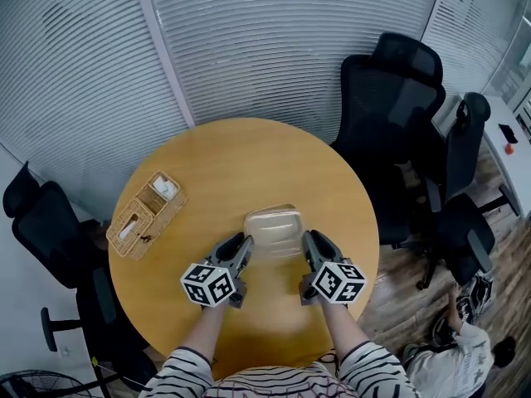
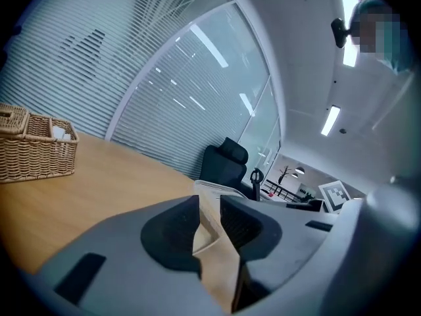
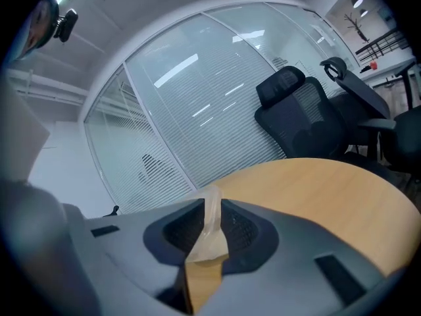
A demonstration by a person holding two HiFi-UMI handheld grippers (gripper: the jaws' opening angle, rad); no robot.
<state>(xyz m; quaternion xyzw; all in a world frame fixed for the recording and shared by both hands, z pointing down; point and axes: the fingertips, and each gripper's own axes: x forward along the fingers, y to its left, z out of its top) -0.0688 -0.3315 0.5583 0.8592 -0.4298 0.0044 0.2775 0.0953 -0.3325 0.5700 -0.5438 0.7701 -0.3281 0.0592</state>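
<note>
A translucent plastic container [image 1: 274,230] with rounded corners sits over the middle of the round wooden table [image 1: 232,160], held from both sides. My left gripper [image 1: 244,242] is shut on its left rim, and my right gripper [image 1: 308,239] is shut on its right rim. In the left gripper view the left gripper [image 2: 209,221] pinches the thin clear wall of the container [image 2: 217,265], with the rim running away beyond the jaws. The right gripper [image 3: 212,224] likewise clamps a thin strip of the container [image 3: 202,275]. I cannot tell whether the container rests on the table or hangs just above it.
A wicker basket [image 1: 146,214] with white items stands on the table's left side, also seen in the left gripper view as the basket [image 2: 36,151]. Black office chairs [image 1: 398,131] crowd the right, another chair [image 1: 50,239] the left. A person [image 1: 465,356] crouches at bottom right.
</note>
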